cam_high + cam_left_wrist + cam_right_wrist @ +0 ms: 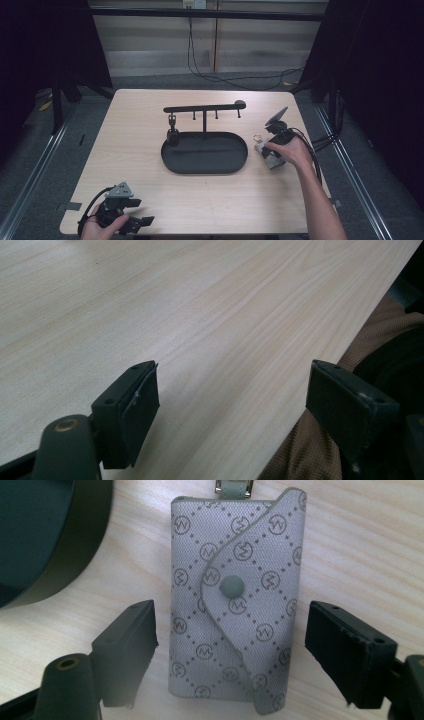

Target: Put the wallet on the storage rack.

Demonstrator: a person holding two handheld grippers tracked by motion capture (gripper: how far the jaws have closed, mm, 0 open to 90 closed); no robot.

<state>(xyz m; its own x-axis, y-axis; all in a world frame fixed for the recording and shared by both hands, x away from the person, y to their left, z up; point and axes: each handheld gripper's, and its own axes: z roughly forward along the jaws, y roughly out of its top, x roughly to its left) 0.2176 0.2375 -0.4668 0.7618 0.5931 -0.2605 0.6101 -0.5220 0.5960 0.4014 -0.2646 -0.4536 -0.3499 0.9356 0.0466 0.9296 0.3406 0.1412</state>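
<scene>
A pale grey key case (pixel 235 605) with a printed logo pattern and a snap button lies flat on the wooden table (pixel 350 540). My right gripper (pixel 230 617) stands over it with its jaws wide, one on each side, and there are gaps between the pads and the case. In the high view that case (pixel 260 146) lies just right of the black tray, under my right gripper (pixel 266 151). My left gripper (pixel 136 212) rests at the table's near left corner, and its open jaws hold nothing (pixel 232 385).
A black oval tray (pixel 235 165) sits mid-table with a black hook rack (pixel 204 107) rising behind it. A small dark item (pixel 172 135) hangs from the rack's left hook over the tray. The tray's rim (pixel 75 565) lies close to the case. Cables run behind the table.
</scene>
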